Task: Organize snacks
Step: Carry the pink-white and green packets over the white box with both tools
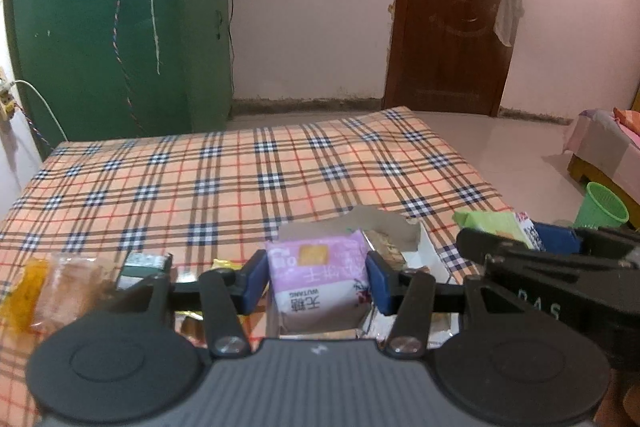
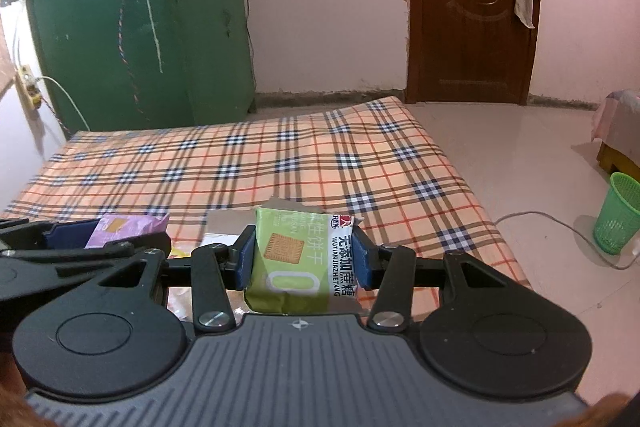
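My left gripper (image 1: 317, 279) is shut on a purple biscuit packet (image 1: 318, 277), held just above an open cardboard box (image 1: 424, 247) on the plaid cloth. My right gripper (image 2: 305, 257) is shut on a green biscuit packet (image 2: 296, 259), also above the box (image 2: 224, 223). The two grippers are side by side; the right one shows at the right edge of the left wrist view (image 1: 560, 247), the left one with its purple packet (image 2: 120, 225) at the left of the right wrist view. Loose orange and yellow snack packets (image 1: 60, 287) lie left of the left gripper.
The plaid cloth (image 1: 240, 179) covers a low bed-like surface that stretches to a green cabinet (image 1: 100, 27). A green plastic basket (image 2: 618, 219) stands on the tiled floor at the right, with a white cable (image 2: 560, 223) near it. A brown door (image 2: 472, 7) is behind.
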`<action>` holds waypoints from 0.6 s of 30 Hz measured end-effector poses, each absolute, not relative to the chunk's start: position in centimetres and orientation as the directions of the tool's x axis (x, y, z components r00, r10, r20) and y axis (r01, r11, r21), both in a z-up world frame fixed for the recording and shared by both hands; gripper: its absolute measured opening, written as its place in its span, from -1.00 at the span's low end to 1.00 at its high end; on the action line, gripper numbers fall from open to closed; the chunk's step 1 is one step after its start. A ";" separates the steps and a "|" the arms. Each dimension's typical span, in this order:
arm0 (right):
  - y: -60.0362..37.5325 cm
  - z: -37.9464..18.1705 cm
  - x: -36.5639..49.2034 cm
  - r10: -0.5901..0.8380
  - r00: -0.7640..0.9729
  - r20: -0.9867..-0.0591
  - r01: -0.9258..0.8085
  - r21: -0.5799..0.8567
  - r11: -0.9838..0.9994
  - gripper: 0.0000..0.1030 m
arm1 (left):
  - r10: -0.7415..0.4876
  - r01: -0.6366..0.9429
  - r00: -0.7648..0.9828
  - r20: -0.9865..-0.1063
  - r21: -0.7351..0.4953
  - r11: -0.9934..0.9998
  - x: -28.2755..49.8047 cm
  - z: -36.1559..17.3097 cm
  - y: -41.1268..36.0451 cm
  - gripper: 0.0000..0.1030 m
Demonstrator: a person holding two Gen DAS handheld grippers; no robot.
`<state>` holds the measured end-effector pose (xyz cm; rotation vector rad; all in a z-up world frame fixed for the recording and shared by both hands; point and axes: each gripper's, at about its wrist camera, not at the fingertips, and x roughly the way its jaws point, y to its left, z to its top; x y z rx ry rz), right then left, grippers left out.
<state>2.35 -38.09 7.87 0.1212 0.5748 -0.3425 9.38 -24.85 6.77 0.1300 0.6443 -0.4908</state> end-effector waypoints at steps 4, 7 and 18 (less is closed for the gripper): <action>-39.2 7.0 4.2 -0.285 0.775 -0.565 0.355 0.015 0.935 0.14 | -0.393 0.480 0.679 -0.620 -0.030 0.877 10.5 5.9 -25.5 -0.01; -39.6 6.5 5.3 -0.289 0.768 -0.572 0.356 0.007 0.934 0.14 | -0.392 0.481 0.671 -0.630 -0.033 0.876 11.2 5.3 -25.9 -0.01; -39.8 4.7 8.3 -0.287 0.746 -0.601 0.349 -0.014 0.937 0.14 | -0.444 0.531 0.612 -0.655 -0.076 0.844 12.3 3.4 -27.7 0.00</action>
